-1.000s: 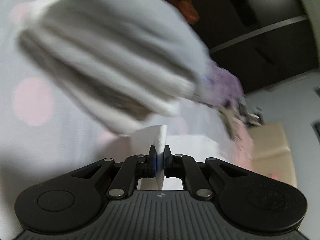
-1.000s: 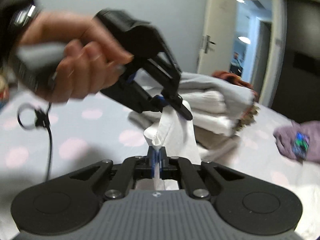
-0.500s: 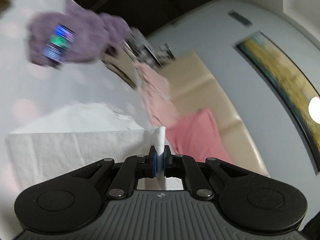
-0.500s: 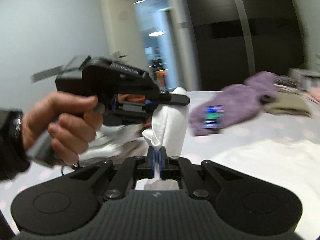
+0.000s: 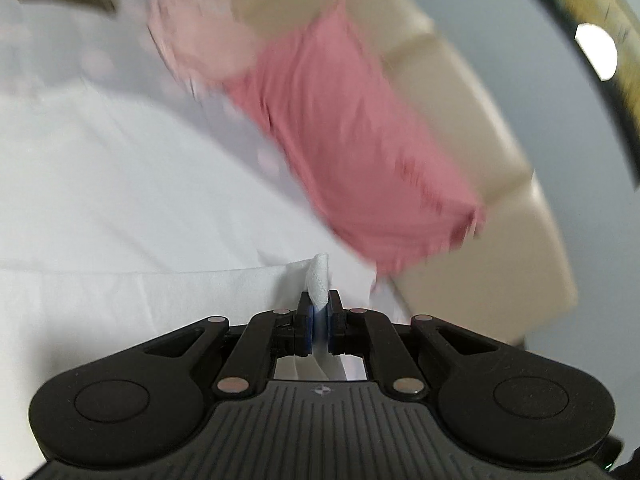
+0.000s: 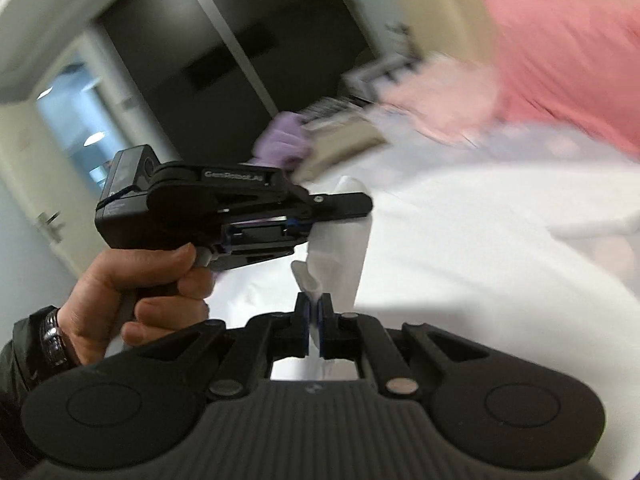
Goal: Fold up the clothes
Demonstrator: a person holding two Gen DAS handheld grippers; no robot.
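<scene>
A white garment (image 5: 132, 292) hangs between both grippers, its top edge stretched out to the left in the left wrist view. My left gripper (image 5: 319, 312) is shut on a bunched corner of it. My right gripper (image 6: 313, 320) is shut on another corner of the white garment (image 6: 340, 248). In the right wrist view the left gripper (image 6: 348, 204) shows just ahead, held by a hand (image 6: 132, 292), with the cloth draped from its tip. Both grippers are close together above the bed.
A white bedsheet with faint pink dots (image 5: 120, 168) lies below. A pink pillow (image 5: 360, 148) and a paler pink cloth (image 5: 188, 28) rest by the beige headboard (image 5: 492, 128). A purple garment (image 6: 280, 140) lies farther off, near a dark wardrobe (image 6: 224, 48).
Both grippers have swung round with the white garment, away from the stack of folded clothes toward the headboard and pink pillow. Both stay shut on the cloth.
</scene>
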